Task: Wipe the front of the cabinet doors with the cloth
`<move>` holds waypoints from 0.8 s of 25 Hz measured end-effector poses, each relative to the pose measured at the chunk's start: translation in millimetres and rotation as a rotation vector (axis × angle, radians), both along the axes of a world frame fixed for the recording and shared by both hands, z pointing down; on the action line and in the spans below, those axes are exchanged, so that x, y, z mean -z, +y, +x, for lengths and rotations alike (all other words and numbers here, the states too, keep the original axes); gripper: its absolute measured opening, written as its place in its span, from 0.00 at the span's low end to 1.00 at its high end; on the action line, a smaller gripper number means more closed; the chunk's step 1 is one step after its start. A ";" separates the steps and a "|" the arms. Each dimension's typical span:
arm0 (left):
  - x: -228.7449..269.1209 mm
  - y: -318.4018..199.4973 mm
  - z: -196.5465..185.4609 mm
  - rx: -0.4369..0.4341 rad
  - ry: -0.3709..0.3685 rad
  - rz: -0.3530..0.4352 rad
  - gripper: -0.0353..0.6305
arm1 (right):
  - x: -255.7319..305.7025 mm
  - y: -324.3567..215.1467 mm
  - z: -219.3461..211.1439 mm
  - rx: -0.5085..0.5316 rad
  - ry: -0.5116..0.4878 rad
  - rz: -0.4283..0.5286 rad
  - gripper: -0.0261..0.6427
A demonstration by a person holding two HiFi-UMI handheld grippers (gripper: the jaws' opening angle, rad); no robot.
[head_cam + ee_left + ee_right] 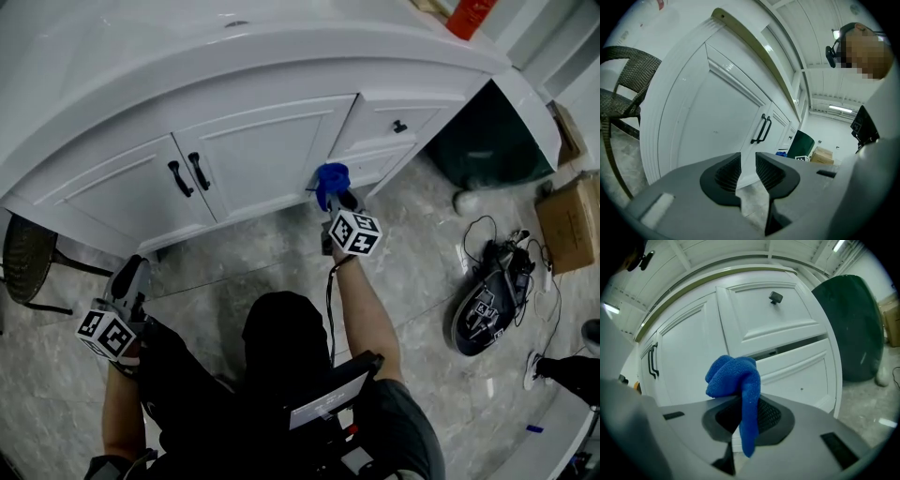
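Clamped in the right hand-held gripper (743, 416), blue cloth (733, 376) bunched close to the right cabinet door (253, 155) beside the drawers (375, 159); left hand-held gripper (747, 173) low, jaws slightly apart, empty.

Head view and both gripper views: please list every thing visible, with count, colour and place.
cabinet doors: two, white, centre of head view
drawers: two, white, right of the doors
cloth: one, blue, before the drawers
chair: one, dark, left of the doors
bin: one, dark green, right of the drawers
cardboard box: one, brown, floor, far right
left gripper: one, grey, low left, jaws apart, empty
right gripper: one, grey, shut on the cloth
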State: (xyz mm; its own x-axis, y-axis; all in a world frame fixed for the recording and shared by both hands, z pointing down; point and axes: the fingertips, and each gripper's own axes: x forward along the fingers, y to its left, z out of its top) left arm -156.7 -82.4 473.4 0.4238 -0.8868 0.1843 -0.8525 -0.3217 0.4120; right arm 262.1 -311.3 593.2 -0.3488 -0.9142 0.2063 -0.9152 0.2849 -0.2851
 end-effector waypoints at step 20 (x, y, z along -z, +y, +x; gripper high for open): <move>-3.6 28.1 -34.3 0.080 -0.028 -0.041 0.20 | -7.0 97.5 -291.4 0.757 0.028 0.079 0.12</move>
